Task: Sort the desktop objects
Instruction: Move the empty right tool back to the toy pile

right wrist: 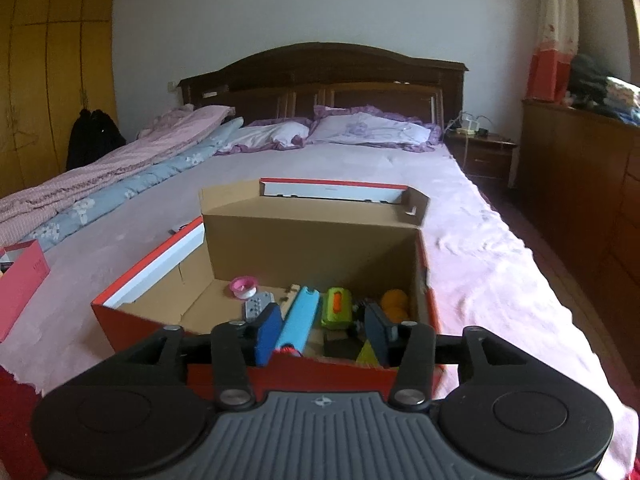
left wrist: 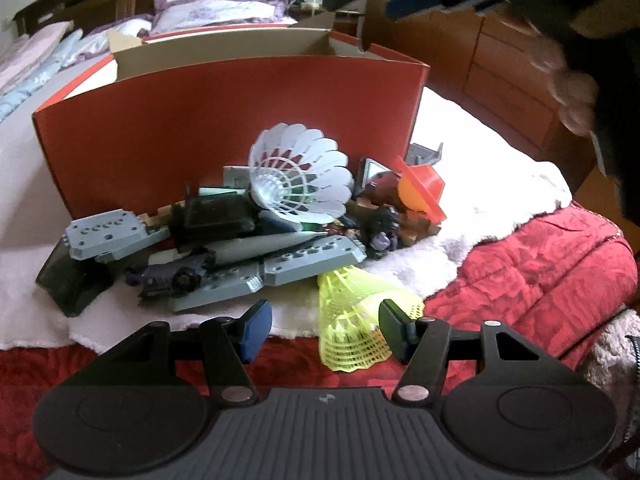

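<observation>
1. left tool point(left wrist: 322, 326): jaws spread wide with nothing between the pads; it hovers low over the edge of a white fleece point(left wrist: 460, 252) laid on a red quilt point(left wrist: 540, 280).
2. yellow shuttlecock point(left wrist: 356, 320): lies on its side just ahead of the left tool, nearer its right finger, partly on the fleece and partly on the quilt.
3. toy pile point(left wrist: 224, 248): grey studded plates, dark translucent pieces and a small dark car, heaped on the fleece against the outer wall of the red box point(left wrist: 200, 120).
4. white shuttlecock point(left wrist: 300, 176): rests on top of the pile, skirt tilted up; an orange cup point(left wrist: 422, 190) lies to its right.
5. right tool point(right wrist: 322, 334): jaws spread and holding nothing, poised above the near rim of the open red box point(right wrist: 320, 372).
6. box contents, right wrist view: a light blue bar point(right wrist: 302, 316), a green and orange toy point(right wrist: 338, 308), an orange ball point(right wrist: 394, 300), a pink ring point(right wrist: 244, 286).
7. the box stands on the bed point(right wrist: 480, 260).
</observation>
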`<state>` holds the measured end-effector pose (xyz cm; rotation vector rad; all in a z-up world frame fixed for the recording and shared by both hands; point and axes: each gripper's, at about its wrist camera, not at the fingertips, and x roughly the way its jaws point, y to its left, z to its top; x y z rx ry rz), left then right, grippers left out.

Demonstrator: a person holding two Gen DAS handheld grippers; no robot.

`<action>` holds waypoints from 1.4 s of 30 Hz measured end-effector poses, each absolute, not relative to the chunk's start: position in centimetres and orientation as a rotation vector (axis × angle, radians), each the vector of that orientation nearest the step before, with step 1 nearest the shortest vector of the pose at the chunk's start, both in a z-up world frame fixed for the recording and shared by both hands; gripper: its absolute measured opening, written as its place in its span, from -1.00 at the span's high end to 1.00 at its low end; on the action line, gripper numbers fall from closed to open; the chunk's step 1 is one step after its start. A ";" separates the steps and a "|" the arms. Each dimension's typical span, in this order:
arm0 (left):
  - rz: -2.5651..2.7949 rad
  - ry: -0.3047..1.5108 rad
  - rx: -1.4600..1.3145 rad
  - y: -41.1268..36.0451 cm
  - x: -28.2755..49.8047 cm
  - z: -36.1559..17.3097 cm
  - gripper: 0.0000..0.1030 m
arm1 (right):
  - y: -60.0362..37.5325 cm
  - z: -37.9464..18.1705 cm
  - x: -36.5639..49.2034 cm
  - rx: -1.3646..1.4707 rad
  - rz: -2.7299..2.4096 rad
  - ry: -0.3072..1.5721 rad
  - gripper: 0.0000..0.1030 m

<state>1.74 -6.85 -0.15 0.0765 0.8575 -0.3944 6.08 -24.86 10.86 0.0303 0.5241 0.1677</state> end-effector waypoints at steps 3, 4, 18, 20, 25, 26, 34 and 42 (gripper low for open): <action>-0.413 0.853 0.090 -7.2 1.4 -0.2 -0.16 | -26.1 10.2 3.9 0.045 0.143 0.534 -0.13; -0.416 0.851 0.097 -7.3 1.3 -0.2 -0.16 | -26.4 9.8 3.1 0.045 0.136 0.543 -0.14; -0.416 0.870 0.141 -7.7 1.2 -0.9 0.01 | -28.3 0.9 -1.9 0.116 0.090 0.760 -0.31; -0.418 0.871 0.147 -7.9 1.4 -1.1 0.01 | -28.2 0.3 -2.1 0.124 0.091 0.769 -0.31; -0.412 0.883 0.144 -7.9 1.9 -1.5 0.20 | -27.6 -0.4 -1.9 0.131 0.097 0.785 -0.31; -0.410 0.886 0.141 -7.8 1.9 -1.6 0.24 | -27.4 -0.4 -1.7 0.132 0.098 0.787 -0.31; -0.415 0.900 0.130 -7.9 2.6 -1.8 0.37 | -27.6 0.3 -0.8 0.139 0.093 0.777 -0.31; -0.427 0.902 0.131 -8.1 2.6 -1.9 0.65 | -28.0 0.6 0.2 0.141 0.076 0.756 -0.31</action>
